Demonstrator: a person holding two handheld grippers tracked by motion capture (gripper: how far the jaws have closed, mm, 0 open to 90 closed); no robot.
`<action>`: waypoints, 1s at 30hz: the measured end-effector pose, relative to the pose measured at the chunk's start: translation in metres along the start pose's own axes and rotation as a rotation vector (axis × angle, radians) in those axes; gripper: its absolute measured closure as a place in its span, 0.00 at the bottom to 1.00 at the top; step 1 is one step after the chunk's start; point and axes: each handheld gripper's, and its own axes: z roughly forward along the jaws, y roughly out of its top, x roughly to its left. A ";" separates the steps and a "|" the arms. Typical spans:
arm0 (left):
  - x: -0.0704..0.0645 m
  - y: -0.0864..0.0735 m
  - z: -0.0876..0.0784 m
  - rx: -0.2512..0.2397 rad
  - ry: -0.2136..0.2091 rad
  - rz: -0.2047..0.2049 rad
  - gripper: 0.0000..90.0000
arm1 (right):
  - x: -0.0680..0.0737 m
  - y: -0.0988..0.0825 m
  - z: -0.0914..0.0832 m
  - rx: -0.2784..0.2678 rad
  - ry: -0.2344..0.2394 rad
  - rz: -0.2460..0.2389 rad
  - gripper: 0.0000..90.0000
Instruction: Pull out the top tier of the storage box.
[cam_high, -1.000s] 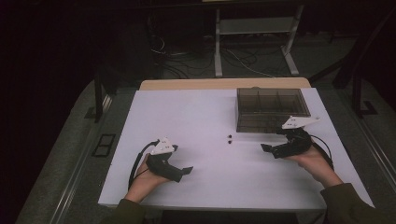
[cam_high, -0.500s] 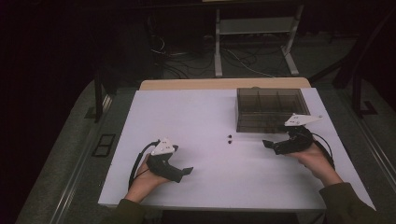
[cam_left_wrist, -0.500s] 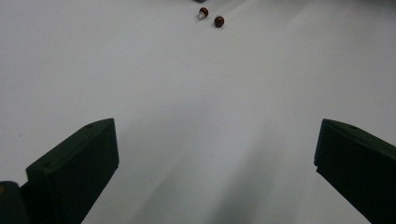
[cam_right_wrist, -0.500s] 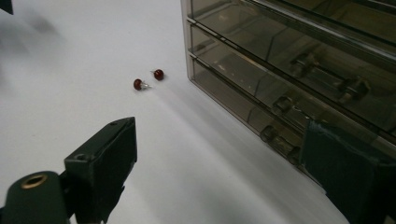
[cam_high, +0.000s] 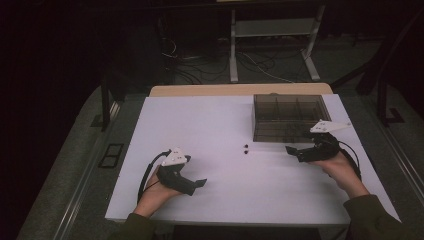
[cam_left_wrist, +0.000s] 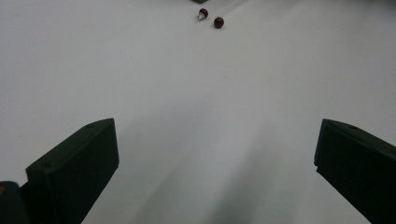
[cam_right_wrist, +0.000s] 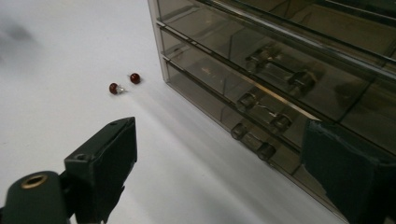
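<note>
White bench (cam_high: 225, 130) under dim light, dark floor beyond. Two small red beads (cam_high: 246, 148) lying close together mid-bench, just off the front left corner of the smoked drawer box (cam_high: 287, 117), apart from both claws. Right claw (cam_high: 295, 151) spread wide, empty, aimed past the drawer fronts toward the beads. Left claw (cam_high: 197, 184) likewise spread, empty, well apart. Risks, likely: round beads rolling off at a clumsy nudge; one slipping out of a pinch; jaw clipping the box corner.
</note>
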 end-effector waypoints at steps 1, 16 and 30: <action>0.000 0.000 0.000 -0.001 0.001 -0.001 0.00 | -0.002 -0.001 0.000 -0.002 -0.016 0.010 0.12; 0.000 0.000 0.000 0.000 0.005 0.011 0.00 | -0.002 -0.003 0.000 -0.011 -0.032 -0.029 0.12; 0.001 -0.001 0.000 0.008 -0.012 0.013 0.00 | 0.003 -0.003 -0.001 -0.035 -0.087 -0.083 0.12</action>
